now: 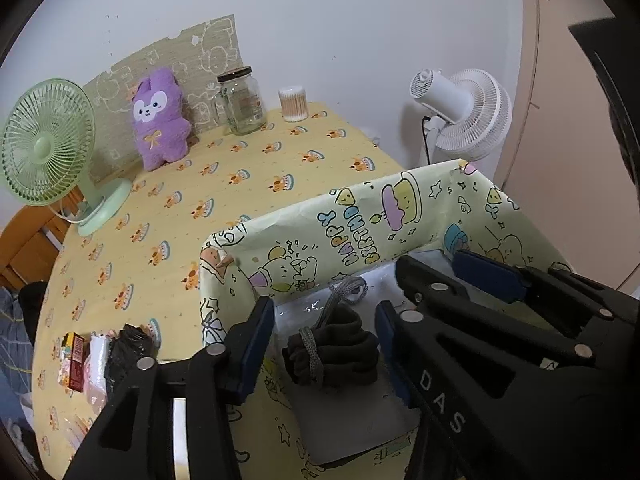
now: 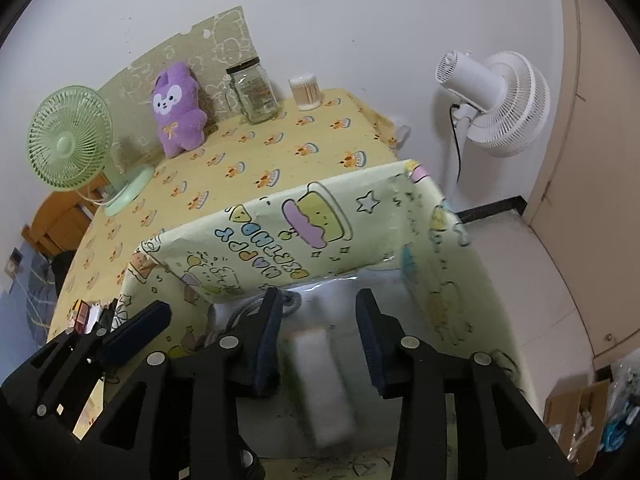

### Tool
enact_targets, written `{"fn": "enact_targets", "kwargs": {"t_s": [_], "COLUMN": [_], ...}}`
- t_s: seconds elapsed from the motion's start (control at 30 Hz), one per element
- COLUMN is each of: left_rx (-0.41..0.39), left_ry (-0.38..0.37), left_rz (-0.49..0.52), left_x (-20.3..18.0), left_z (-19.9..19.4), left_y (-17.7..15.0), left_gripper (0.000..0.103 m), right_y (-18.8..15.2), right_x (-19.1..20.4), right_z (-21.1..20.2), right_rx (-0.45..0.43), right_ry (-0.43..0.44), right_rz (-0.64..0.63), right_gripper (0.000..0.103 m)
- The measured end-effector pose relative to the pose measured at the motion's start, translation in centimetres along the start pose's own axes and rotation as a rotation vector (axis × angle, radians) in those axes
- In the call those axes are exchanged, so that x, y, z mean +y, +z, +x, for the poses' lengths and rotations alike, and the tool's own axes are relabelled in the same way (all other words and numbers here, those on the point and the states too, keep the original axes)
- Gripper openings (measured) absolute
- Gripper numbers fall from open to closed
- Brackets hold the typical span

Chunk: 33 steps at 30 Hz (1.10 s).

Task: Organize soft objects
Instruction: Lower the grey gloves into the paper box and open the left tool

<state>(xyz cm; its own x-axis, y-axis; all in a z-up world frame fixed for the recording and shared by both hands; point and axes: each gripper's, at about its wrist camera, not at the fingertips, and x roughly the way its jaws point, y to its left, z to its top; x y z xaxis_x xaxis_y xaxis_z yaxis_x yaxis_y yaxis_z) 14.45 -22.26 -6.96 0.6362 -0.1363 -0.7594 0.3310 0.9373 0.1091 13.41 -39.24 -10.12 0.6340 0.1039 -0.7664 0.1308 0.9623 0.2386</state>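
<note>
Releasing risk: dark rolled cloth [image 1: 332, 348] and pale roll [image 2: 320, 384] could be snagged inside the box [image 1: 360, 216].
Jaws: left gripper [image 1: 324, 344] spread around cloth, untouched; right gripper [image 2: 320, 336] spread, roll blurred between.

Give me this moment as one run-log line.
left gripper: open over dark bundle in box | right gripper: open, white roll below, blurred | purple plush: on table

The left gripper [image 1: 326, 344] is showing a matte black angular frame with cut-out openings, round silver screws and dark blue finger pads [image 1: 256, 344]. The right gripper [image 2: 318, 336] is wearing the same black frame, silver screws and blue pads; white letters "DAS" are running along one arm.
</note>
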Motion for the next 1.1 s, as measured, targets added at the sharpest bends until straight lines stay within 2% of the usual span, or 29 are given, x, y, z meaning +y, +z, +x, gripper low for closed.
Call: {"fn": "enact_targets", "kwargs": {"t_s": [0.17, 0.2, 0.27, 0.33, 0.37, 0.4, 0.43, 0.47, 0.5, 0.8, 1.1], "left_rx": [-0.018, -0.023, -0.047, -0.07, -0.08, -0.083, -0.091, -0.112, -0.126, -0.14, -0.196], "left_ry": [-0.021, -0.038, -0.02, 0.003, -0.004, -0.026, -0.059, -0.07, -0.067, -0.083, -0.076], "left_rz": [-0.013, -0.015, -0.012, 0.005, 0.0, -0.005, -0.01, -0.012, -0.015, -0.025, -0.056], "left_x": [0.0, 0.1, 0.2, 0.3, 0.5, 0.6, 0.7, 0.8, 0.9, 2.4, 4.5], "left_z": [-0.7, -1.0, -1.7, -2.3, -2.7, -3.0, -3.4, -3.9, -4.3, -6.3, -8.8], "left_y": [-0.2, -0.1, -0.1, 0.1, 0.2, 0.1, 0.1, -0.1, -0.1, -1.1, -2.2], "left_gripper": [0.069, 0.071, 0.072, 0.072, 0.074, 0.08, 0.083, 0.084, 0.085, 0.086, 0.086], "right_y": [-0.2, -0.1, -0.1, 0.0, 0.0, 0.0, -0.1, -0.2, -0.2, -1.3, -2.0], "right_x": [-0.1, 0.0, 0.2, 0.4, 0.5, 0.6, 0.8, 1.0, 1.2, 3.4, 6.1], "right_z": [-1.0, -1.2, -1.9, -2.8, -3.2, -3.6, -4.2, -4.5, -4.8, -7.2, -9.1], "right_rx": [-0.019, -0.021, -0.038, -0.067, -0.086, -0.107, -0.133, -0.138, -0.132, -0.14, -0.182], "right_ry": [-0.048, -0.055, -0.047, -0.095, -0.128, -0.138, -0.107, -0.077, -0.05, -0.094, -0.098], "right_rz": [0.002, -0.007, -0.015, -0.018, -0.014, -0.012, -0.021, -0.024, -0.029, -0.044, -0.075], "right_gripper": [0.043, 0.048, 0.055, 0.077, 0.081, 0.09, 0.099, 0.103, 0.103, 0.103, 0.103]}}
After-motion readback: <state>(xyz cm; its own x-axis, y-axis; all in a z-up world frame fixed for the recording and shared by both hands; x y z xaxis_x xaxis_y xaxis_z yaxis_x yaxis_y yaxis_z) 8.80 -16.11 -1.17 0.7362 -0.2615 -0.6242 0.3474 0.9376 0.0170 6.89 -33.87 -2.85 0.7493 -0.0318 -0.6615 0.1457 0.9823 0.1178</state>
